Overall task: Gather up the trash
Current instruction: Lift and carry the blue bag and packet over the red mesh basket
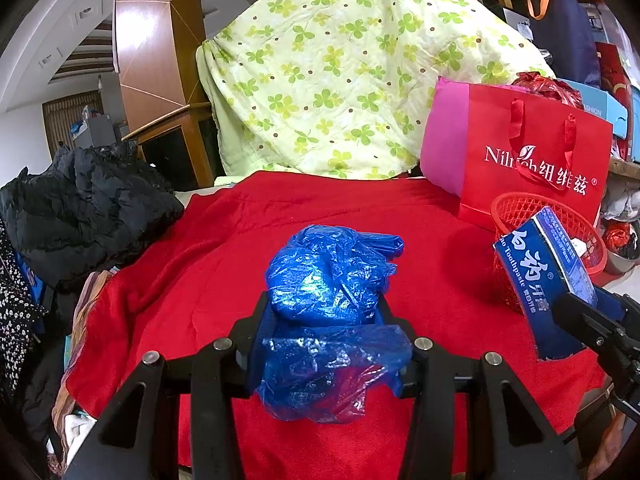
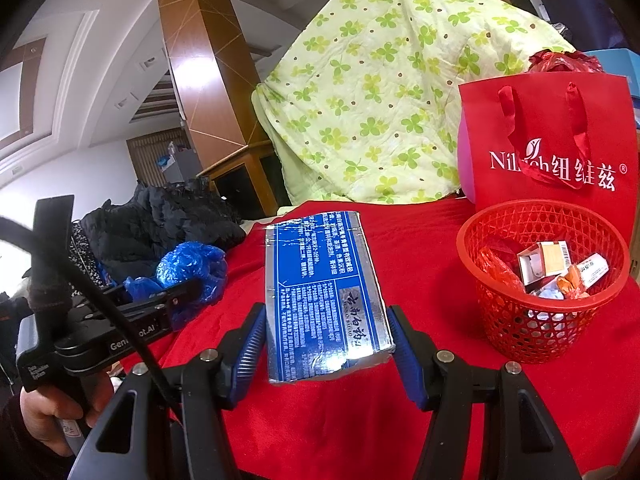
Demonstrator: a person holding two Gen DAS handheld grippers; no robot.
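Both grippers are found loaded. The left gripper [image 1: 326,312] is clenched on a crumpled blue plastic bag [image 1: 328,276], part of which hangs down behind the fingers; the bag is held above the red cloth [image 1: 240,240] covering the table. The right gripper [image 2: 326,334] is closed on a blue toothpaste box [image 2: 324,292], gripped across its short width near the rear end, with the pads seen pressed against both long edges.

The receptacle is judged to be the red mesh basket [image 2: 536,216], standing on the cloth just in front of the red gift bag [image 2: 560,128]. Wrappers and small cartons are already seen inside it.

Relation governing the coming move: the basket lies ahead and to the right of the right gripper's fingers, and well to the right of the left gripper. The right hand is clearly the nearer. The box's long axis runs forward, away from the fingers, so its free end would reach the rim first. In the left wrist view the box is seen close beside the basket's rim; whether it touches cannot be told.

A release of the box first is judged likely, the bag to follow
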